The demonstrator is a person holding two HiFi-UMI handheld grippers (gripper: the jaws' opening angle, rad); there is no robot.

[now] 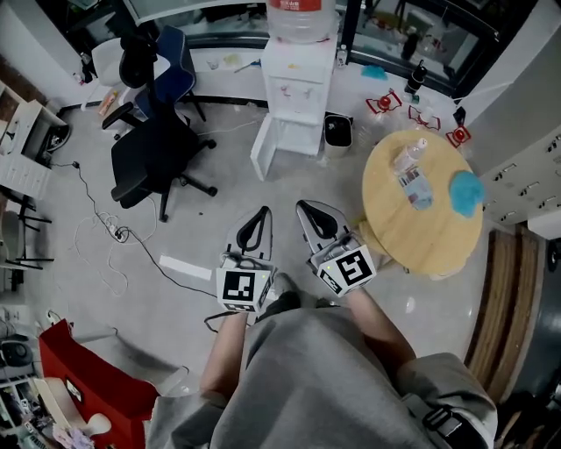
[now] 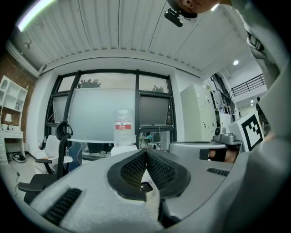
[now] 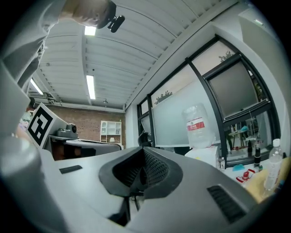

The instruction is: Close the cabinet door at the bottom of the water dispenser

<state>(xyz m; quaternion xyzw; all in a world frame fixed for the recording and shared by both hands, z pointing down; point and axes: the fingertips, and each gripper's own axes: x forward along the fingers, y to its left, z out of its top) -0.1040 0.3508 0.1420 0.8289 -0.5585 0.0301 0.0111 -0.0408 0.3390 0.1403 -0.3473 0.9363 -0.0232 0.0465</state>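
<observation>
Two tongs, held out level in front of the person, are both closed on nothing: the left tongs (image 1: 261, 213) and the right tongs (image 1: 304, 207) each have their jaws pressed together, as each gripper view confirms. They are well apart from the water dispenser (image 1: 298, 83), which stands across the floor by the window with its big bottle (image 1: 301, 17) on top. At its base the cabinet door (image 1: 266, 145) hangs open, swung out toward the left of the head view, with its free edge nearest the person.

The step in hand looks like the approach, so nothing has been touched yet. To do it well, walk in between the office chair (image 1: 153, 149) and the round desk (image 1: 421, 206), keeping clear of the small bin (image 1: 337, 130) beside the dispenser. Keeping the jaws shut seems right, since a blunt closed tip pushes better than an open pair. The left tongs appear better placed: lower them to door height, set the tip on the outer face near the free edge, and press steadily along the door's arc until it sits flush. Push gently so that the door does not bounce back and the dispenser does not rock.
</observation>
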